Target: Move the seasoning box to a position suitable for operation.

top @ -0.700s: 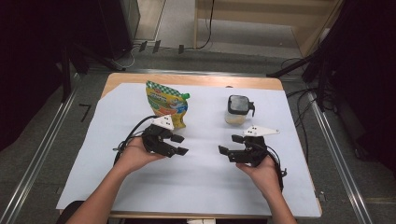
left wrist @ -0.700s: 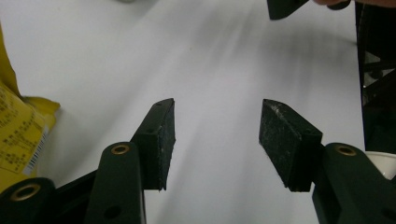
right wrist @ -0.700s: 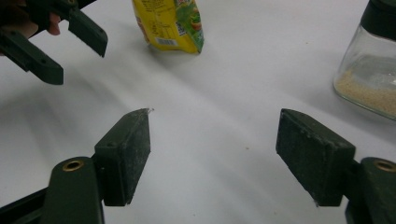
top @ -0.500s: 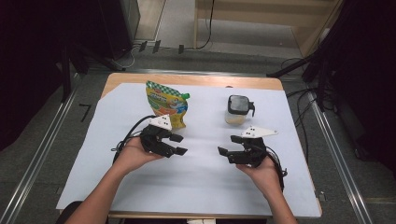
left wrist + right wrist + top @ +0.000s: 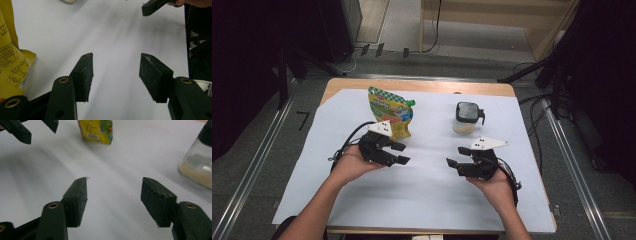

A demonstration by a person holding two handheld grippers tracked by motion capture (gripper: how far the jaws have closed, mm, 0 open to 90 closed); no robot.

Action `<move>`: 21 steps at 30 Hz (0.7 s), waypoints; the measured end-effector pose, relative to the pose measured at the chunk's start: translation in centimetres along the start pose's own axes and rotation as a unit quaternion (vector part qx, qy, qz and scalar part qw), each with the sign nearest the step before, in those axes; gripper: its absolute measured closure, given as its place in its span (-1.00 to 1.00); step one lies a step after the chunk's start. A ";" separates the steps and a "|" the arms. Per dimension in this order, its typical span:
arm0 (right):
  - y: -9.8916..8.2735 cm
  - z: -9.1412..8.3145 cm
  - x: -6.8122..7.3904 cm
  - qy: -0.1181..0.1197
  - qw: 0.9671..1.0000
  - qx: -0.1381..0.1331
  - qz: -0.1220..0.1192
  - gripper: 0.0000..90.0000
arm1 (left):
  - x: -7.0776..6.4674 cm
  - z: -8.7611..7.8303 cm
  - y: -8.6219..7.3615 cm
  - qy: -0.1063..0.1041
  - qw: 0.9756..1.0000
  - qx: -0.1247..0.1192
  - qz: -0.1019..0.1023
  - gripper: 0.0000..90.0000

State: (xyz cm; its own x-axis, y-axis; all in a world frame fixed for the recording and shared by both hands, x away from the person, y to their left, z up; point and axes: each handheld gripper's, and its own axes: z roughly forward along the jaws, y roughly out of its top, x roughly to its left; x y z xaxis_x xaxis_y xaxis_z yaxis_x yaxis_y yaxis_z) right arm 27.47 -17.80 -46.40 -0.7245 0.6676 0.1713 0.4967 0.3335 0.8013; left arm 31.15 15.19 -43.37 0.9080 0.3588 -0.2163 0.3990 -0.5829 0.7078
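So from my seat at the feed: both grippers hover low over the white sheet [image 5: 422, 200] that covers the table, pointing at each other across a bare patch. The left gripper [image 5: 398, 153] has its jaws standing apart with nothing between them, just white sheet showing through the gap in the left gripper view [image 5: 115, 75]. Same deal for the right gripper [image 5: 455, 166]: jaws spread, nothing in the gap in the right gripper view [image 5: 113, 195].

The yellow-and-green snack pouch [image 5: 390, 112] stands just behind the left gripper, on the far left part of the sheet. In the left gripper view its yellow back panel with a barcode sits right at the left edge [image 5: 11, 67], beside the jaw but not touching it. The glass jar [image 5: 466, 119] with the dark lid and a beige powder inside is on the far side too, near the right gripper but apart from it; in the right gripper view it's off at the right edge [image 5: 197, 167].
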 end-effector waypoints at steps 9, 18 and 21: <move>-0.1 -0.6 -0.1 -0.013 1.000 -0.008 -0.006 -0.04 | -0.2 -0.1 0.1 -0.006 1.000 -0.003 0.002 0.00; -0.2 -0.9 -0.4 0.000 1.000 -0.022 0.003 0.08 | -0.2 -0.5 0.2 0.000 1.000 -0.006 0.008 0.00; -0.2 -0.9 -0.6 0.005 1.000 -0.024 0.007 0.13 | -0.2 -0.5 0.2 0.004 1.000 -0.005 0.007 -0.01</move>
State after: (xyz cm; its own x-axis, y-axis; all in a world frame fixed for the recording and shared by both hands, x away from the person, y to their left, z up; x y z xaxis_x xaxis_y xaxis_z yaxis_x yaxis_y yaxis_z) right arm 27.34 -18.84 -46.11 -0.7227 0.6650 0.1887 0.4836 0.2915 0.8253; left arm 30.97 15.35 -42.86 0.9123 0.3570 -0.2007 0.3852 -0.5813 0.7168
